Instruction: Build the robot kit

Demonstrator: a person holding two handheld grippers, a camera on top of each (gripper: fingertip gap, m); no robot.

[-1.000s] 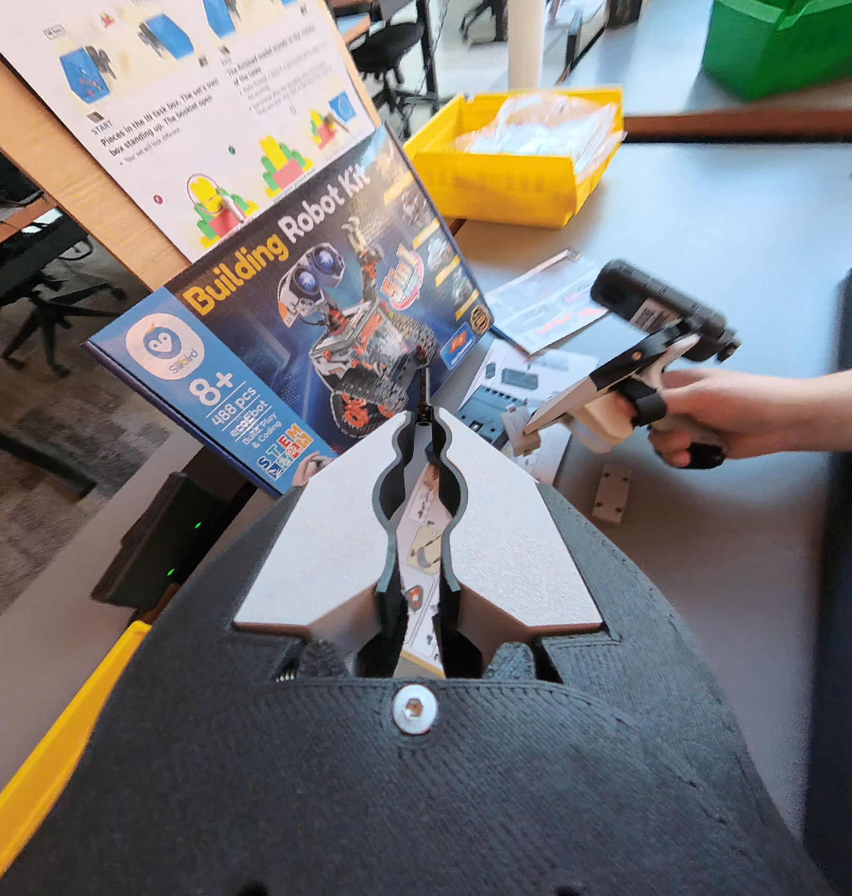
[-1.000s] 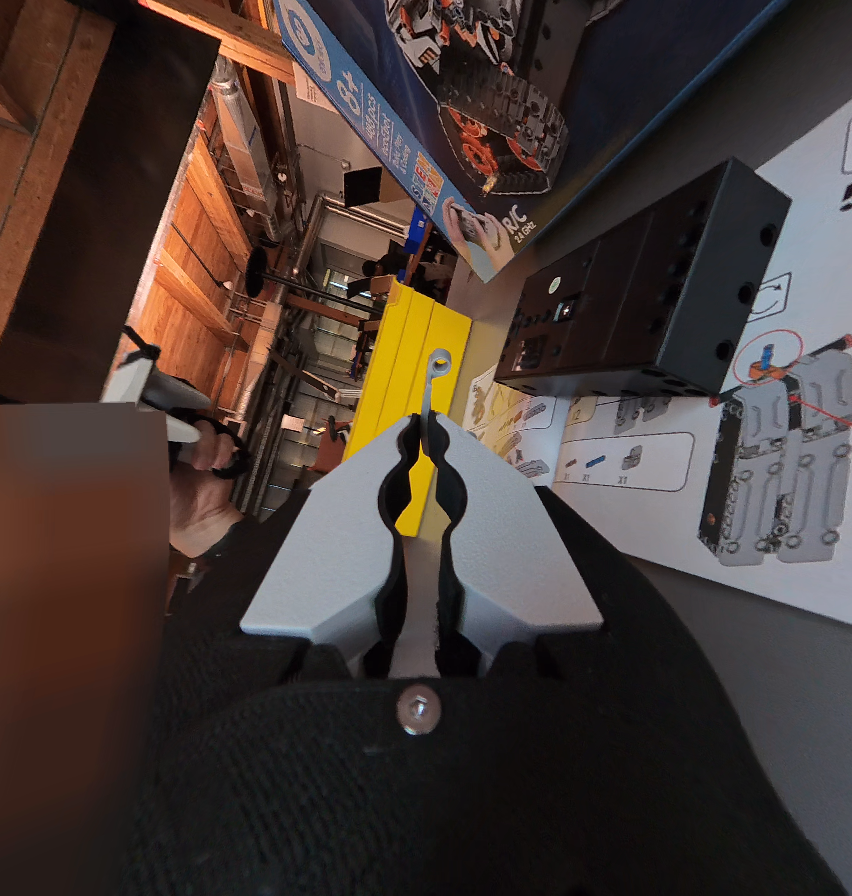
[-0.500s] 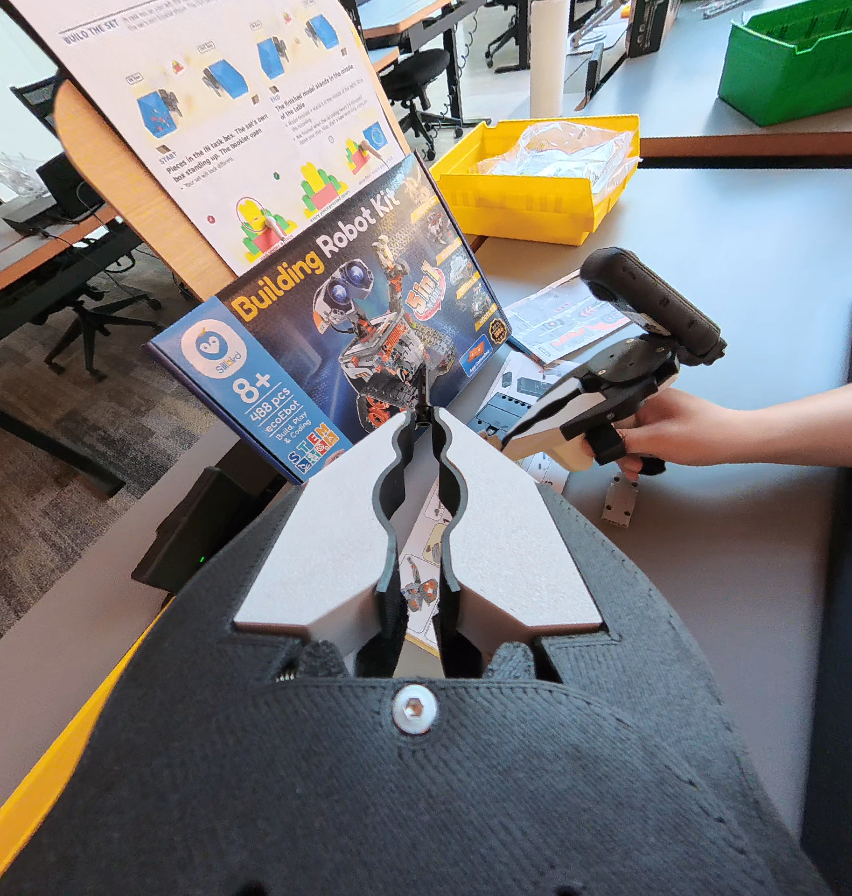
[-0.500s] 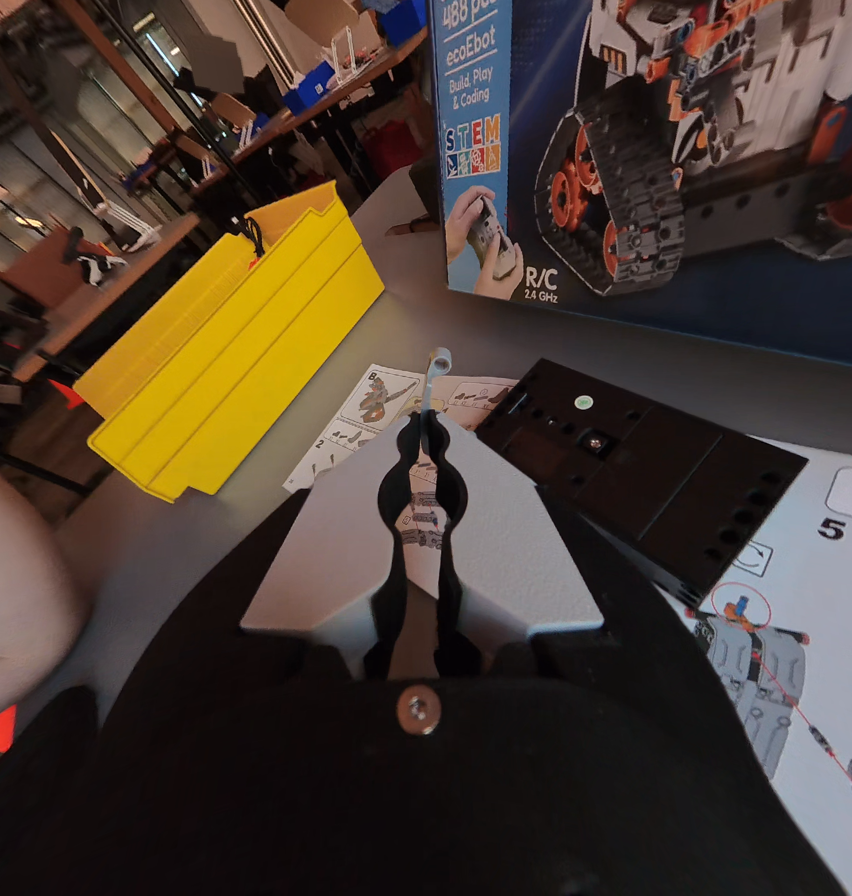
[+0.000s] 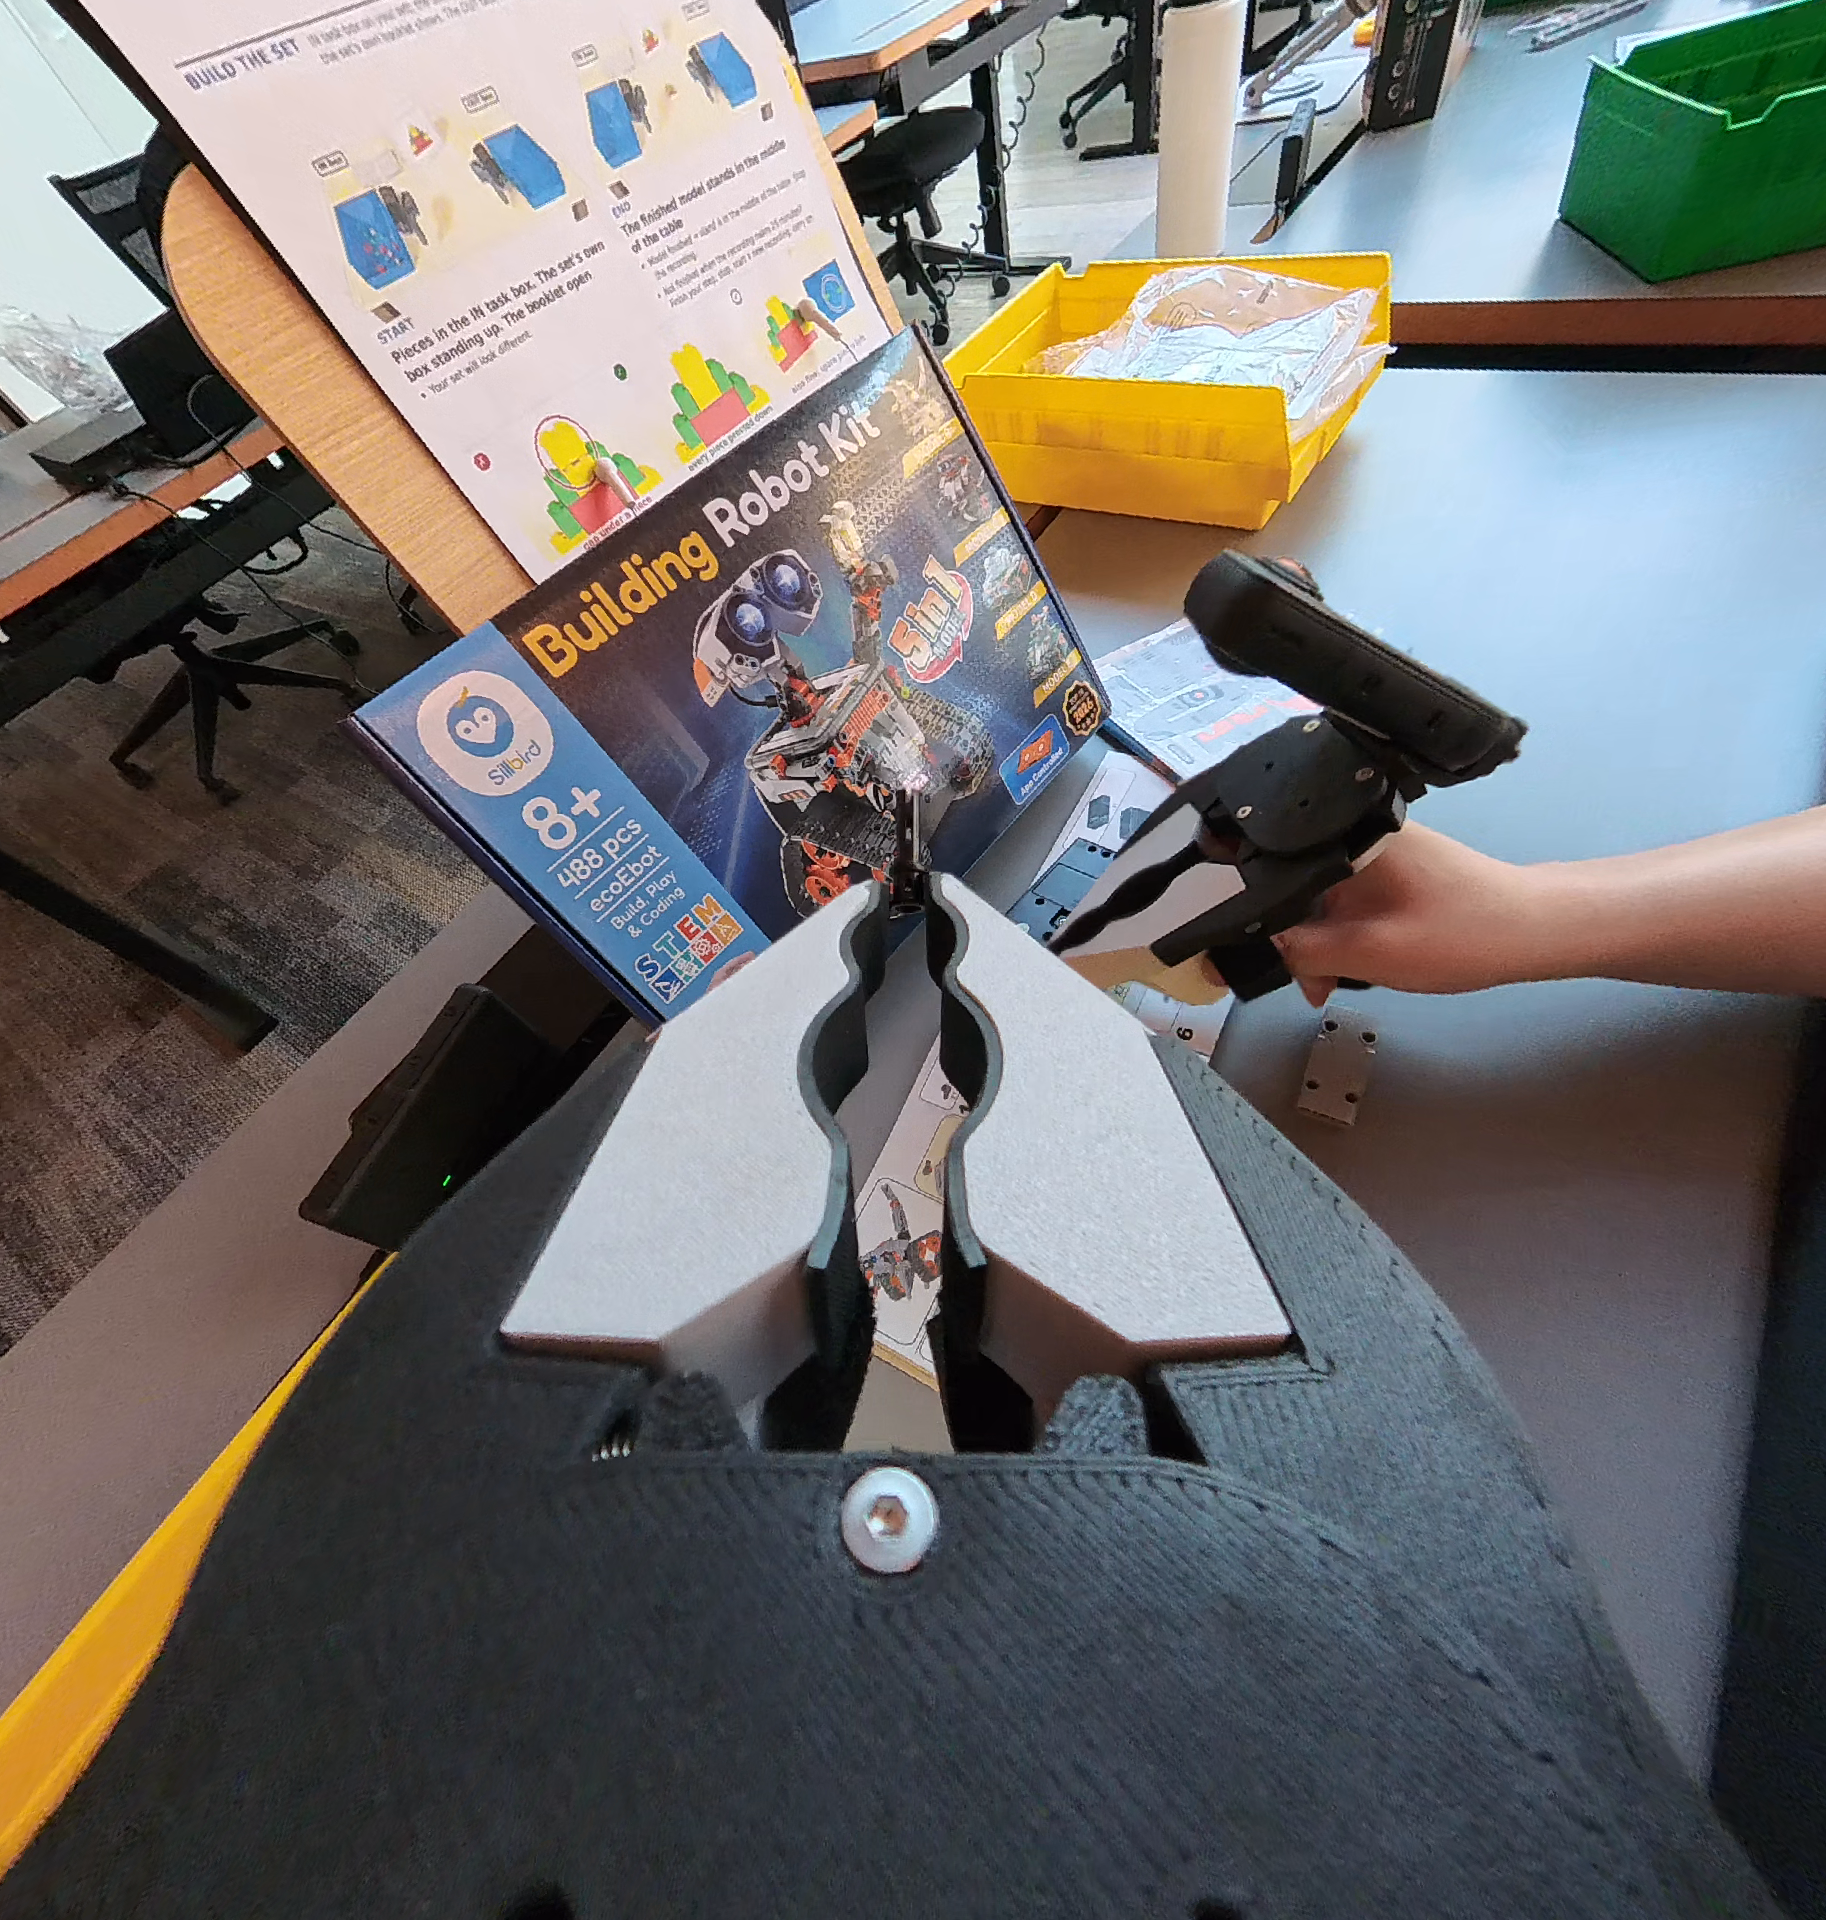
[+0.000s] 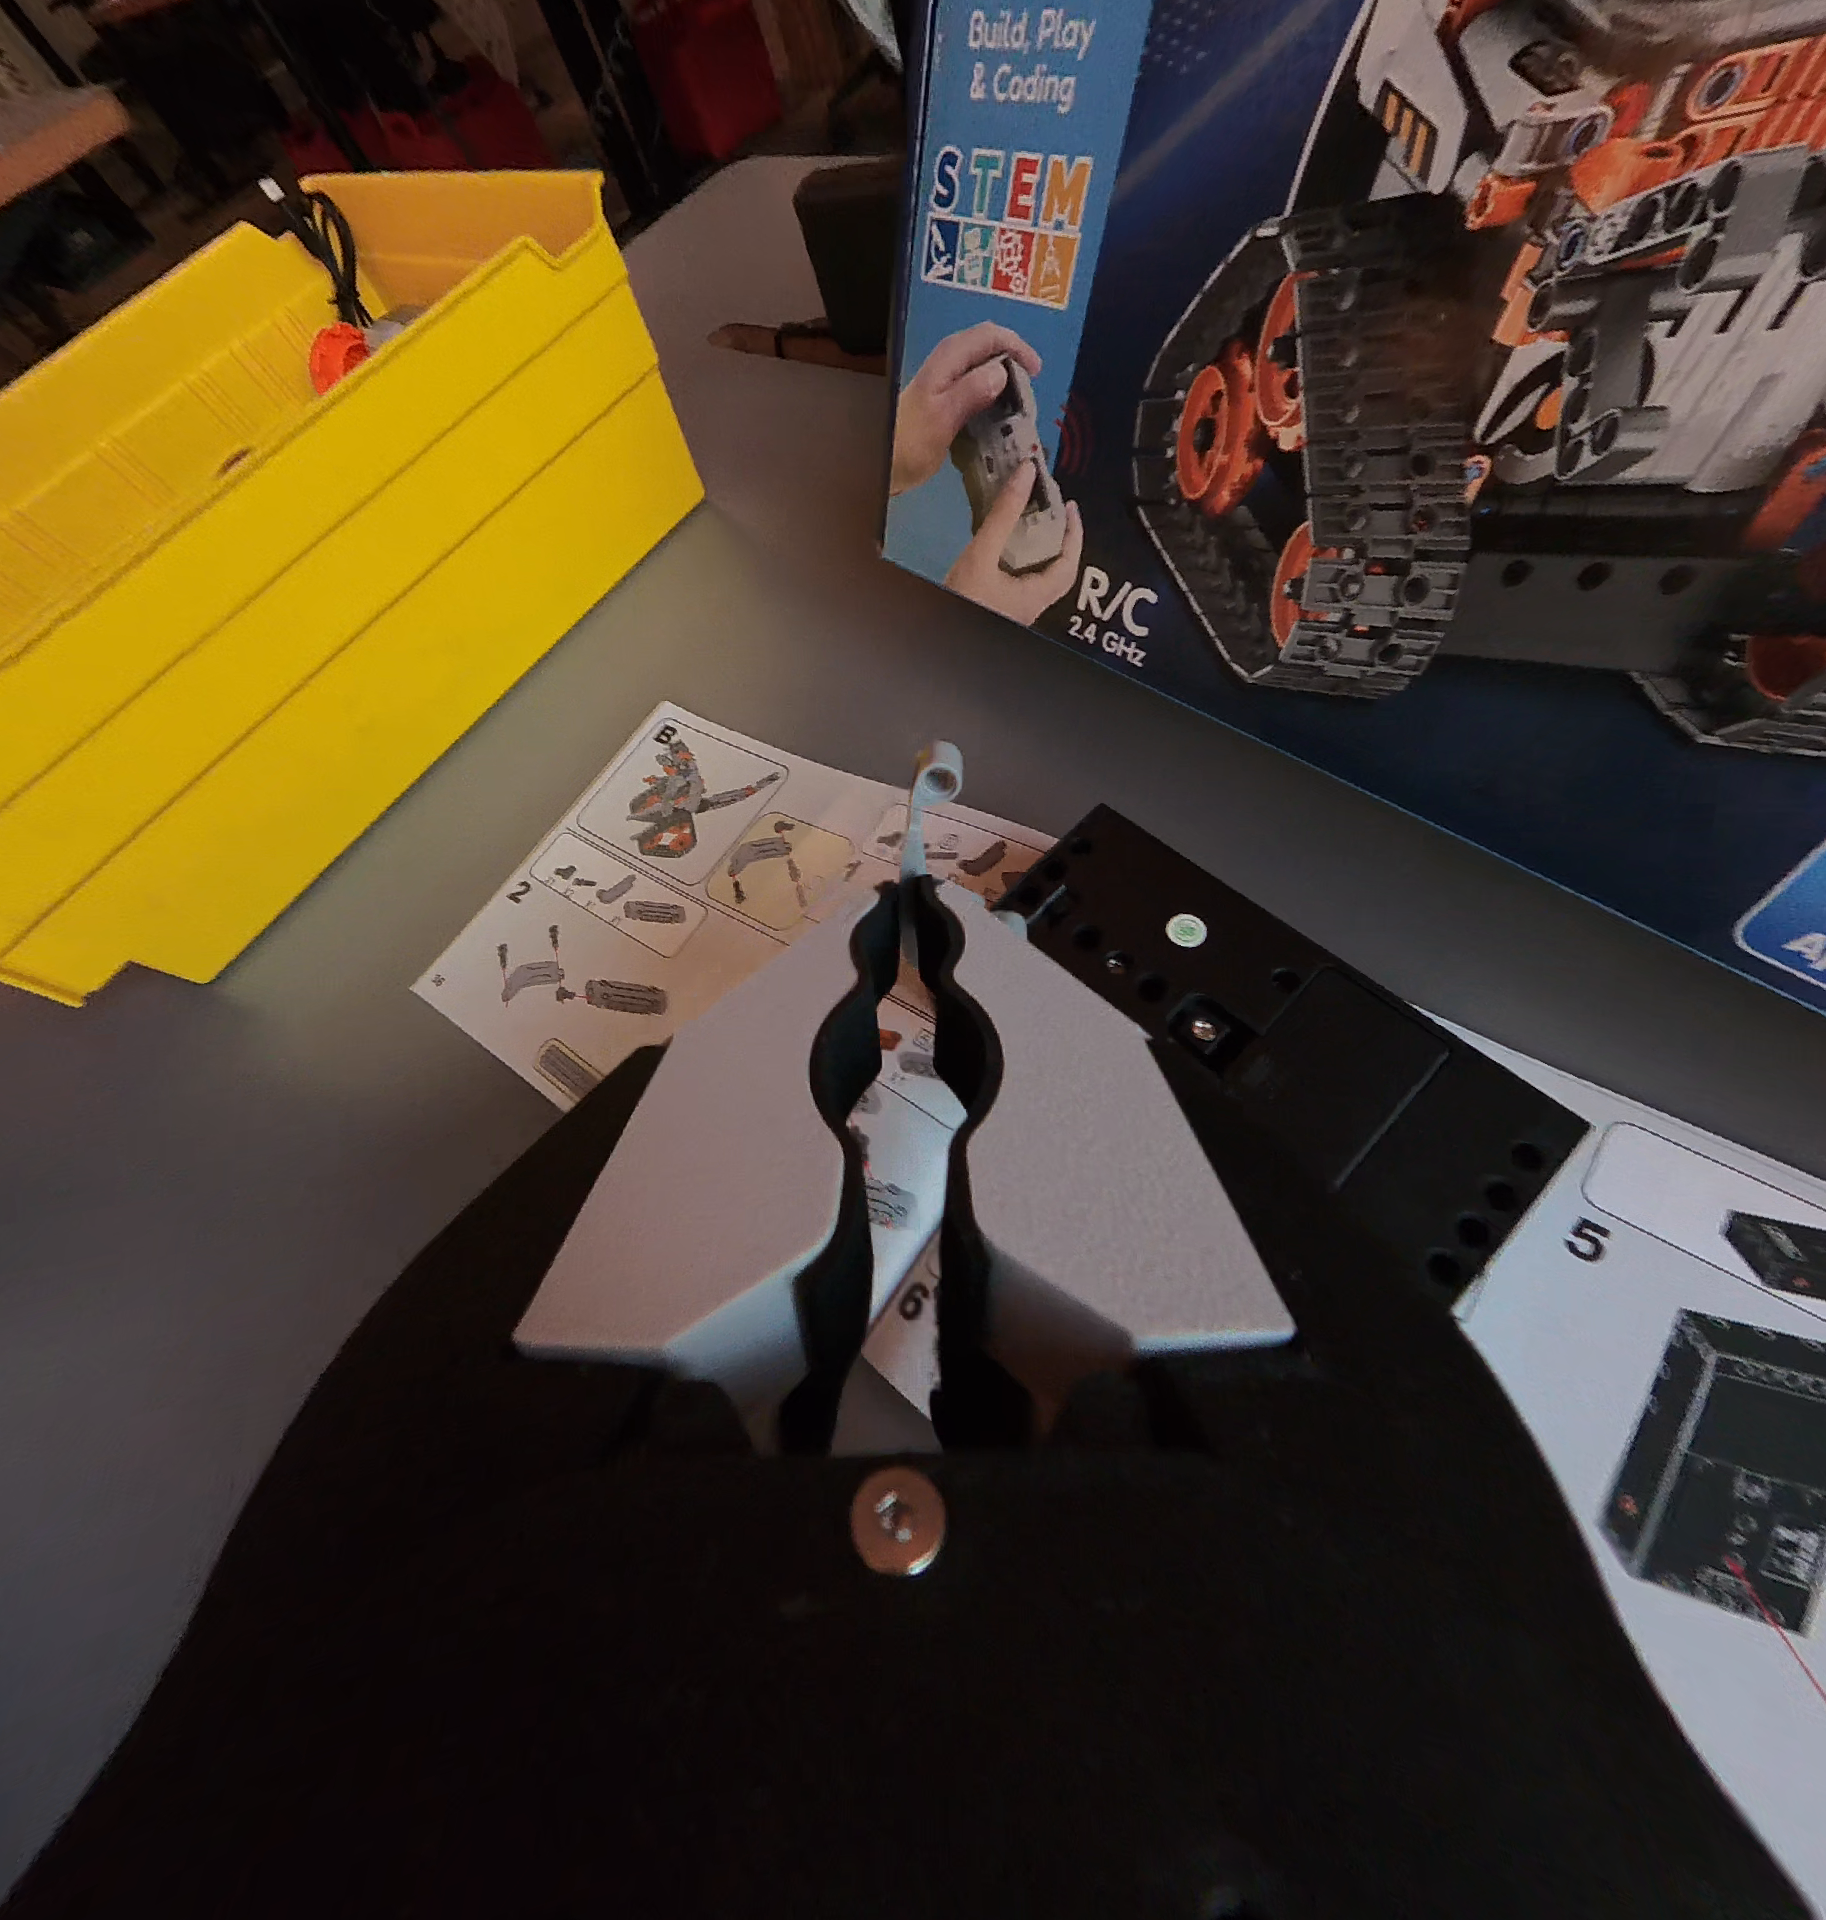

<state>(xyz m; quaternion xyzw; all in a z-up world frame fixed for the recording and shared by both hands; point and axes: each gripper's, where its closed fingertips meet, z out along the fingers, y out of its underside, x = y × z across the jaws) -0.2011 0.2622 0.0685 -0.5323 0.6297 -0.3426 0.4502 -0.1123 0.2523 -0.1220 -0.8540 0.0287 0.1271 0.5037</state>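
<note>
**Desk:** Grey pin (image 6: 930,821), where is it?

**Photographer:** Pinched upright at the tips of the right gripper (image 6: 914,894), its ringed end poking out above a black block (image 6: 1293,1049) just right of the fingers. A person's hand (image 5: 1408,914) holds that gripper level, arm reaching in from the right.

**Desk:** And the left gripper (image 5: 914,894)?

**Photographer:** Clamped on a thin black rod (image 5: 911,842), raised before the kit box (image 5: 743,717). The rod's lower end is hidden between the fingertips; its shape is hard to make out.
</note>
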